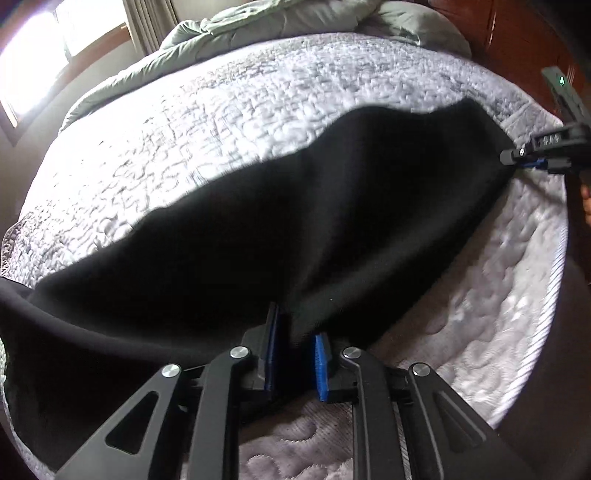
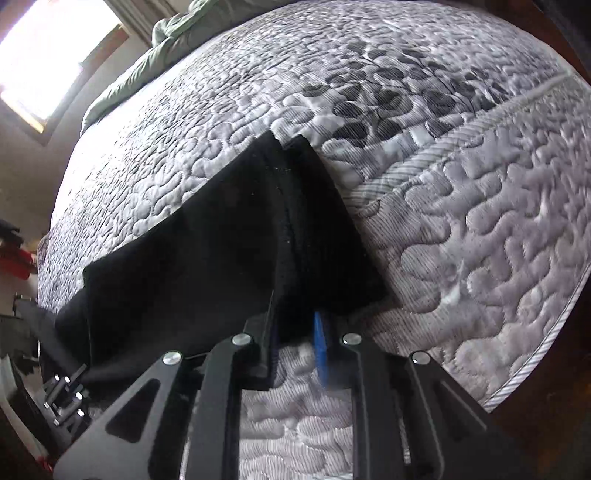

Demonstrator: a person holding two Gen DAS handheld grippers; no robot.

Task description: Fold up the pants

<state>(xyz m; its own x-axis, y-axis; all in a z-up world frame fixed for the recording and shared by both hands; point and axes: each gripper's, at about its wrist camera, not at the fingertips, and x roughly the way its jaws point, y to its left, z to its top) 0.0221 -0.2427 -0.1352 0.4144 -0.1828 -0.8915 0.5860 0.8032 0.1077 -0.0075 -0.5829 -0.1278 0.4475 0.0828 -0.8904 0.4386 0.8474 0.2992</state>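
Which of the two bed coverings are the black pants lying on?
The grey quilted mattress cover, not the green comforter bunched at the far end.

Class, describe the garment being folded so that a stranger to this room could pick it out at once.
Start at the bed's grey quilted cover. Stretched across its near side is a long piece of plain black cloth, the pants, pinched at each end by the left tongs and right tongs. Nothing else on the bed is black.

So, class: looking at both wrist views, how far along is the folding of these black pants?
Done: the pants lie stretched lengthwise across the mattress, apparently leg on leg. In hand: the left gripper pinches one end and the right gripper the other, both shut on cloth. Left: no crosswise fold shows yet, so the ends still need bringing together.
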